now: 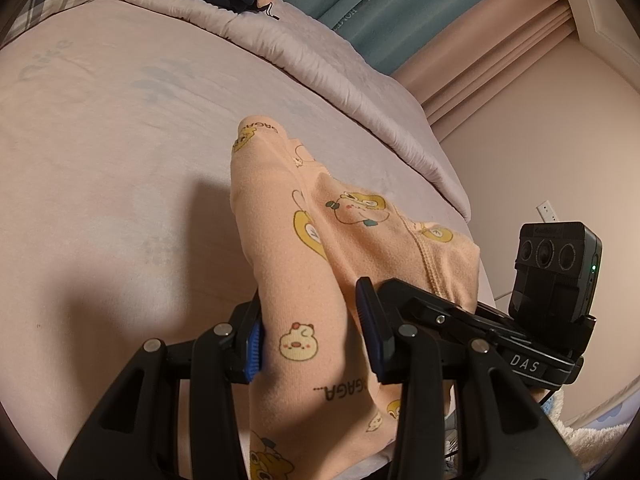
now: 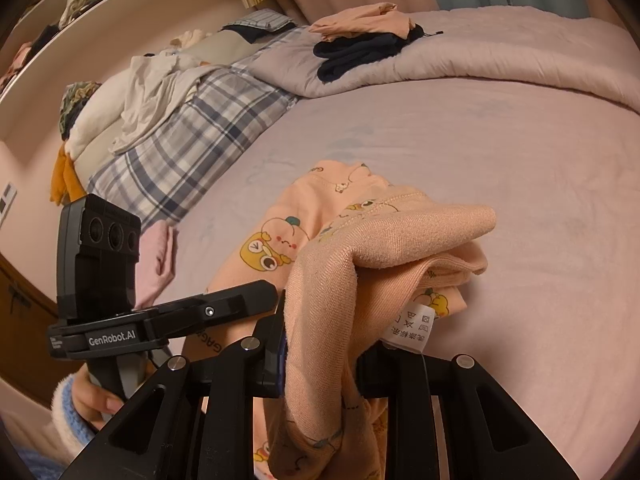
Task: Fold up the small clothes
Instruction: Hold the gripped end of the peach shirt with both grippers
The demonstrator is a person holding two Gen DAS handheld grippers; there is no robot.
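Note:
A small peach garment printed with cartoon ducks and chicks lies on the pink bedsheet. It runs between the jaws of my left gripper, which stand apart around a fold of it. In the right wrist view the same garment is bunched and draped over my right gripper. The right jaws are close around the cloth, and a white care label hangs by the right finger. The other gripper shows at left, held by a hand.
A folded quilt lies along the far side with dark and peach clothes stacked on it. A plaid pillow and a heap of clothes sit by the headboard. The bed edge and wall are at right.

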